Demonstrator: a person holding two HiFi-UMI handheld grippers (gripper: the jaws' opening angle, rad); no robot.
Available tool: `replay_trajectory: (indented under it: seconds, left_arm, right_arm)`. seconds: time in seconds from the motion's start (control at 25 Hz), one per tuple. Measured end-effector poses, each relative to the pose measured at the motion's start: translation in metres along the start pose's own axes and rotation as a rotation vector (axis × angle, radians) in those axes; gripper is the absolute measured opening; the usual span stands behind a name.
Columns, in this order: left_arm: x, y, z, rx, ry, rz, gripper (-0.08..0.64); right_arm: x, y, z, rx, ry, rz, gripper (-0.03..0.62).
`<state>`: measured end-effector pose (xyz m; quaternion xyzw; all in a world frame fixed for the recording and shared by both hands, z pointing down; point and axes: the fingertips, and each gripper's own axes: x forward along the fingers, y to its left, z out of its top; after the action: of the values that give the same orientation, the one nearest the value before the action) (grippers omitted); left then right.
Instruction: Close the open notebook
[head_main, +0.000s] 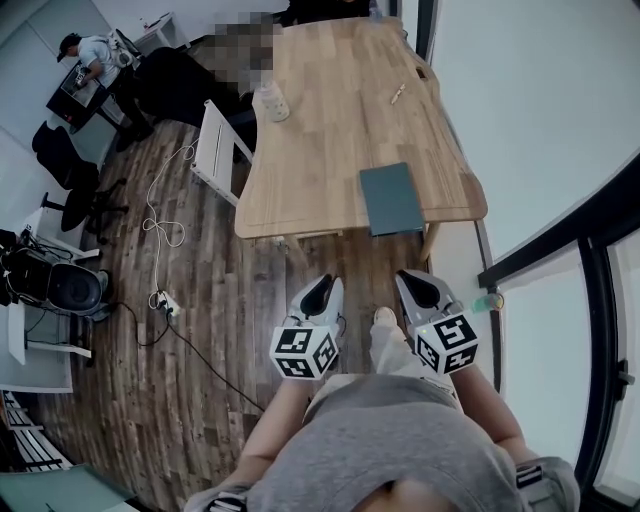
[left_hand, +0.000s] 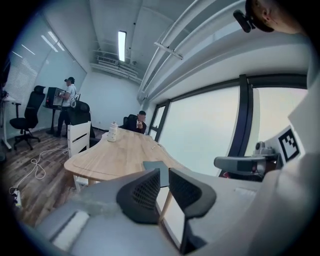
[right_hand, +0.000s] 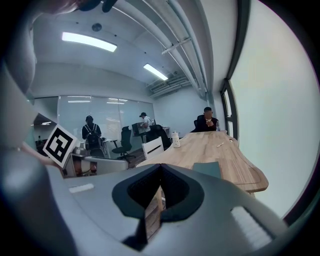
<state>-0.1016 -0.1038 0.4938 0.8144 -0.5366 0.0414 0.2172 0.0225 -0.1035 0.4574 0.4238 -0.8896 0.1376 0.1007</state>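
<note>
Two grippers are held over the wooden floor (head_main: 200, 340) in the lower middle of the head view, short of the wooden surface (head_main: 330, 130). The left gripper (head_main: 322, 287) has its jaws a narrow slit apart, with nothing between them. The right gripper (head_main: 412, 280) has its jaws meeting at the tips, also empty. The notebook (head_main: 391, 198) lies flat and looks closed, dark teal cover up, at the surface's near right end, right of the frame's centre and well apart from both grippers. A pale bottle (head_main: 272, 101) stands further up the surface, at upper centre.
</note>
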Motion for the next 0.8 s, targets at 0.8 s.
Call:
replay_trajectory:
  seconds: [0.8]
  left_arm:
    - [-0.112,-0.011,-0.041,0.008,-0.033,0.023,0.002]
  right_arm:
    - [-0.059,0.084,-0.035,-0.02,-0.019,0.013,0.002]
